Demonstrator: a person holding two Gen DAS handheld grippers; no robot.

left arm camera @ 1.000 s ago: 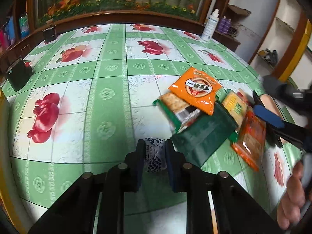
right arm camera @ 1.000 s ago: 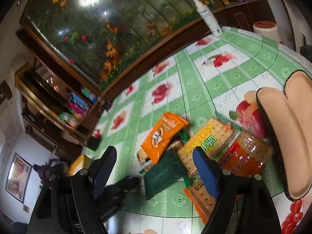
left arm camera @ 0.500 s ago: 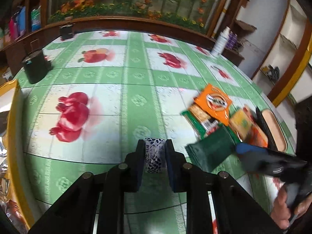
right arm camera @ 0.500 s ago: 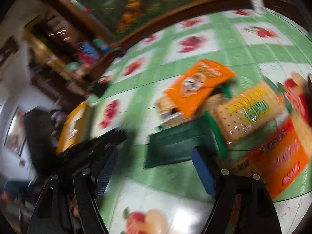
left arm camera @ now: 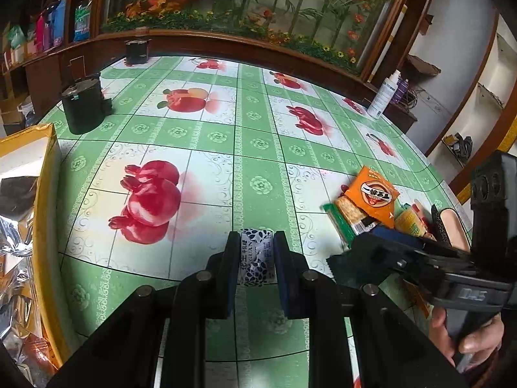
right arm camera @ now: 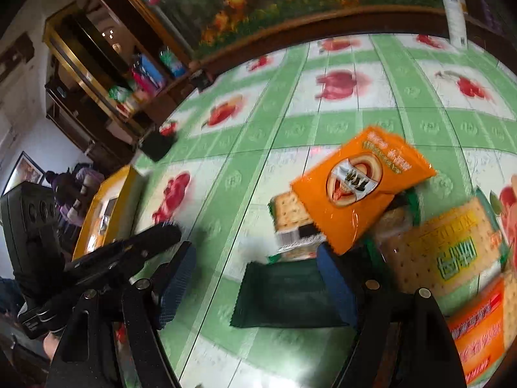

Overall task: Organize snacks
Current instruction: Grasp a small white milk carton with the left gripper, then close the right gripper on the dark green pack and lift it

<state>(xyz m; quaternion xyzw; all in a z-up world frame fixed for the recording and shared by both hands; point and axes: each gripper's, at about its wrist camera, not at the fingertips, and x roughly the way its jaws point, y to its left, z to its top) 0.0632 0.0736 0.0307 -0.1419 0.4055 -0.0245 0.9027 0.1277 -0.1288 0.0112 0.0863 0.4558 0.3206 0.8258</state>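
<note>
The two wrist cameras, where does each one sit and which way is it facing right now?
Left wrist: sits on the left tongs, looking across the table; they grip a small blue-white packet, and the right hand shows.
Right wrist: sits on the right tongs, open, looking down at a dark green packet.
Shared: orange packet, yellow box.

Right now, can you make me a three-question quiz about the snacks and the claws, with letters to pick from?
1. Where is the orange packet?
A. on top of the cracker pack
B. inside the yellow box
C. on the floor

2. What colour is the flat packet nearest the right claw?
A. pink
B. dark green
C. white

3. What is the left claw doing?
A. hanging open
B. squeezing a small blue-and-white packet
C. holding a bottle

Answers: 1 A, it overlaps the crackers. 2 B, it looks dark green. 3 B, both pads press the packet.
</note>
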